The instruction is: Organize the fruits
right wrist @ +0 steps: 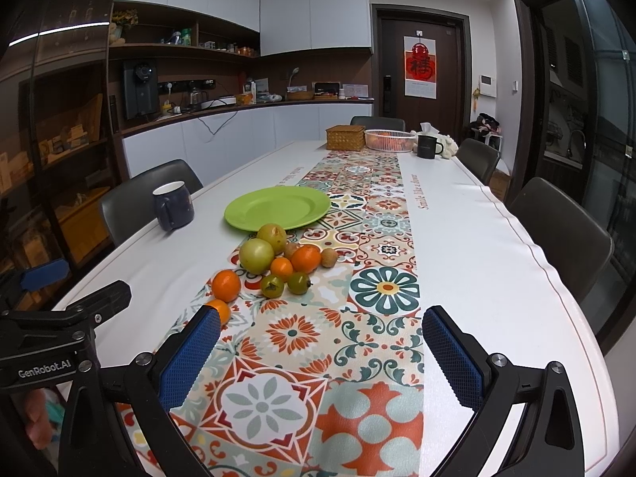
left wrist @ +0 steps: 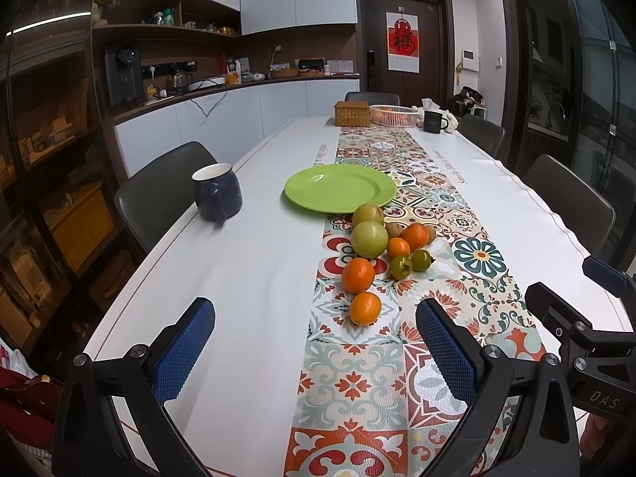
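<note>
Both claws (left wrist: 314, 318) (right wrist: 320, 324) agape, ribbed blue pads (left wrist: 183, 351).

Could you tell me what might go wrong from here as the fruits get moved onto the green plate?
1. The fruits lie touching in a loose cluster, so lifting one may send its round neighbours rolling.
2. The green plate is shallow, so piled fruit could roll off.
3. The blue mug stands near the table edge; a wide swing of the open left gripper might knock it.

Both grippers (left wrist: 314, 322) (right wrist: 322, 330) wide open, empty
</note>
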`<state>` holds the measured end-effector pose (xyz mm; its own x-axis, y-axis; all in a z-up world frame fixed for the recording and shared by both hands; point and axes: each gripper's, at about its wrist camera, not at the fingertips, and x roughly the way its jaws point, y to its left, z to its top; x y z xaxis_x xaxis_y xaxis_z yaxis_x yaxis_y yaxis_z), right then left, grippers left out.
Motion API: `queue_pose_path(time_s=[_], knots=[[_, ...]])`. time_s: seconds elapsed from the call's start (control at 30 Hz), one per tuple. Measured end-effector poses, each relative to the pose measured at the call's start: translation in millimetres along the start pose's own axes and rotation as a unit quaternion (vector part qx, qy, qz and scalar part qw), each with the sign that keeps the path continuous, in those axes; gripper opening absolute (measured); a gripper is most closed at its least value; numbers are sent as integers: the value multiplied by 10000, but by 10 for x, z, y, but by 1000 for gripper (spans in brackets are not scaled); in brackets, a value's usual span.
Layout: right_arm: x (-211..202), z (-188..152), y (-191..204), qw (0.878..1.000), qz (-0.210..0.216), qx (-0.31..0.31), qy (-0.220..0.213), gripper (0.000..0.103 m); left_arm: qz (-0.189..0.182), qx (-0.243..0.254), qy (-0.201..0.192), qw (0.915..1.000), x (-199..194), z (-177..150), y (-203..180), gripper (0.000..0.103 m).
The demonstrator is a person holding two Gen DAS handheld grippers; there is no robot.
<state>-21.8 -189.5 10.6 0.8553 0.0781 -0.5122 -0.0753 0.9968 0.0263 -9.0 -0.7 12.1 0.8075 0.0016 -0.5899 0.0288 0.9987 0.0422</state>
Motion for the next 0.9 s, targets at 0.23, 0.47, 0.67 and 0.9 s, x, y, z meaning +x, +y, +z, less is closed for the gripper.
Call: queue_pose_path(time_s=[0.23,0.47,0.67,0.9], knots=[[11,11,27,10000,63,-20,41,102,0,36,64,10000,75,2,-28,103],[178,-11,6,9996,211,-152,149,102,-4,100,199,9998,209,-24,-69,103],[425,-23,10,9981,366,-384,302,102,19,252,263,9993,356,-34,-132,98],[773,14,27,9932,596,-819,569,92,-276,384,551,9974,631,-46,-227,83]])
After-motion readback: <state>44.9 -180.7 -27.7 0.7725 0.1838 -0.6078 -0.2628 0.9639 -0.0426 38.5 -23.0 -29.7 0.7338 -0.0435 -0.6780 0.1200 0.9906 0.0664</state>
